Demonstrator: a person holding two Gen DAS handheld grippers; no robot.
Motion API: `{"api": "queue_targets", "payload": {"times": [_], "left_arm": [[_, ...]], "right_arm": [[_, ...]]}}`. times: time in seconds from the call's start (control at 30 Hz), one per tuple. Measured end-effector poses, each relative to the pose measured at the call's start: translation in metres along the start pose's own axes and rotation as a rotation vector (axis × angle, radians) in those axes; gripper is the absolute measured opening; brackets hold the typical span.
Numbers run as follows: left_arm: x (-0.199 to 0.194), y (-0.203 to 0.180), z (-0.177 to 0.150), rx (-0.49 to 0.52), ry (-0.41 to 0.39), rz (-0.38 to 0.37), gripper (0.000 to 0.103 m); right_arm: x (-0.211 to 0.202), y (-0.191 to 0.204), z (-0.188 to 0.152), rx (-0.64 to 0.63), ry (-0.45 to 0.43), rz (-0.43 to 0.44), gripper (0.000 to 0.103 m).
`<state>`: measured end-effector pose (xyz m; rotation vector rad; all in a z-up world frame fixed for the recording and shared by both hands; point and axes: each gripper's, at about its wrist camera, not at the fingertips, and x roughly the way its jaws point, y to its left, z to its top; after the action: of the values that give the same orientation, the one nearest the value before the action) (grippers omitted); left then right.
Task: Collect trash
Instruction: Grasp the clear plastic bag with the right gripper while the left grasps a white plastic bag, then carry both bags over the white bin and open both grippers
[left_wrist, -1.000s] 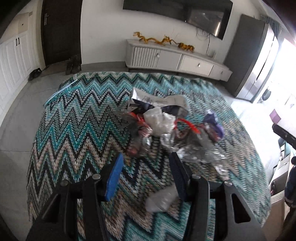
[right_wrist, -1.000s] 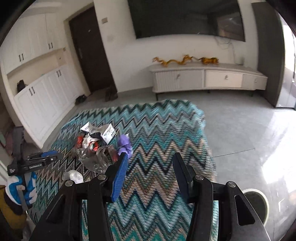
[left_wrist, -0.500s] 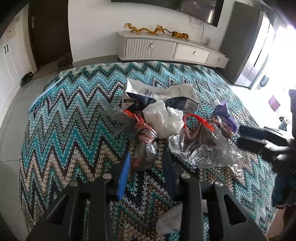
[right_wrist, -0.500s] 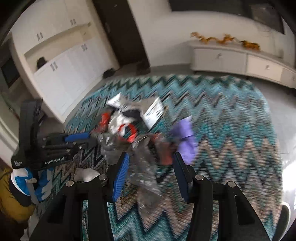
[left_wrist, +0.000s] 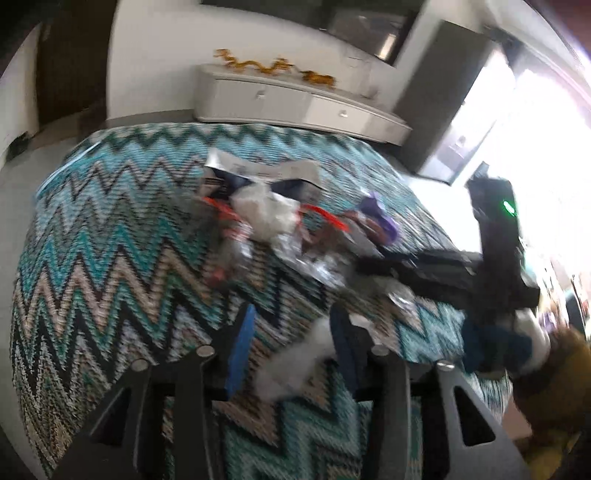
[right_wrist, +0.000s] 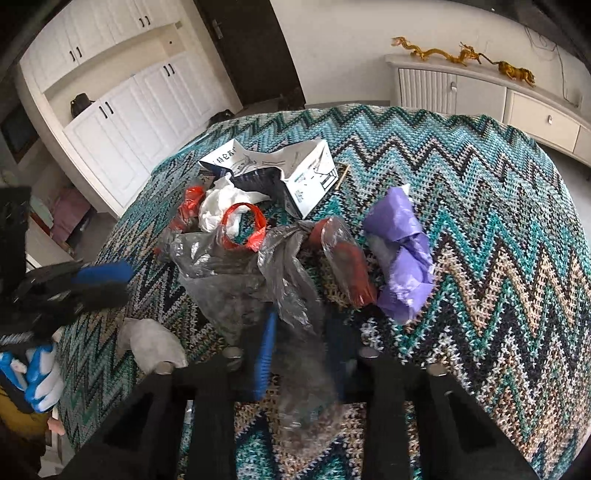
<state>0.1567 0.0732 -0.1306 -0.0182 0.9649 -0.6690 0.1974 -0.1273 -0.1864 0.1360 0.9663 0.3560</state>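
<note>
Blanket (right_wrist: 480, 229) of knitted zigzag in teal, black and beige covers the whole surface, and the trash lies heaped near its middle. Largest in the heap is a torn white carton (right_wrist: 295, 173) at the far side, opened flat with a dark inside showing nothing in it. Nearer lies a crinkled clear plastic bag (right_wrist: 236, 269) with red loop handles; what it holds is unclear. The right gripper (right_wrist: 301, 354) is clenched on the near tail of this film, its jaws having just been closing. Right of the bag sit a crumpled purple plastic wad (right_wrist: 402, 258) and a reddish clear wrapper (right_wrist: 347, 258). A crushed white tissue (right_wrist: 218, 206) rests between carton and bag. The left gripper (left_wrist: 291, 347) stands about half apart, having just been opening, with a small white crumpled ball (left_wrist: 295, 365) between its jaws; the blur hides whether the pads press on it.
</note>
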Motion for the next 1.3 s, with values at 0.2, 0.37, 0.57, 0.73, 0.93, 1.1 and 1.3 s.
{"api": "queue_targets", "payload": {"times": [0.2, 0.37, 0.57, 0.73, 0.93, 1.1, 1.3], "left_arm": [[0.017, -0.030, -0.007, 0.116, 0.079, -0.039, 0.046], [0.036, -0.042, -0.013, 0.139, 0.119, -0.004, 0.046], [0.039, -0.054, -0.022, 0.143, 0.113, 0.056, 0.038], [0.029, -0.067, -0.031, 0.153, 0.100, 0.110, 0.031], [0.011, -0.086, -0.046, 0.110, 0.061, 0.193, 0.029], [0.002, -0.108, -0.051, 0.106, 0.051, 0.253, 0.029], [0.009, -0.155, -0.037, 0.203, 0.059, 0.300, 0.029]], "right_arm": [[-0.027, -0.010, -0.009, 0.031, -0.056, 0.024, 0.009], [-0.063, -0.011, -0.015, 0.028, -0.109, 0.030, 0.009], [-0.100, -0.012, -0.026, 0.032, -0.165, 0.028, 0.008], [-0.121, -0.015, -0.046, 0.028, -0.178, 0.022, 0.008], [-0.137, -0.019, -0.075, 0.066, -0.188, 0.017, 0.008], [-0.154, -0.032, -0.114, 0.099, -0.187, -0.022, 0.008], [-0.192, -0.070, -0.159, 0.199, -0.244, -0.067, 0.008]]}}
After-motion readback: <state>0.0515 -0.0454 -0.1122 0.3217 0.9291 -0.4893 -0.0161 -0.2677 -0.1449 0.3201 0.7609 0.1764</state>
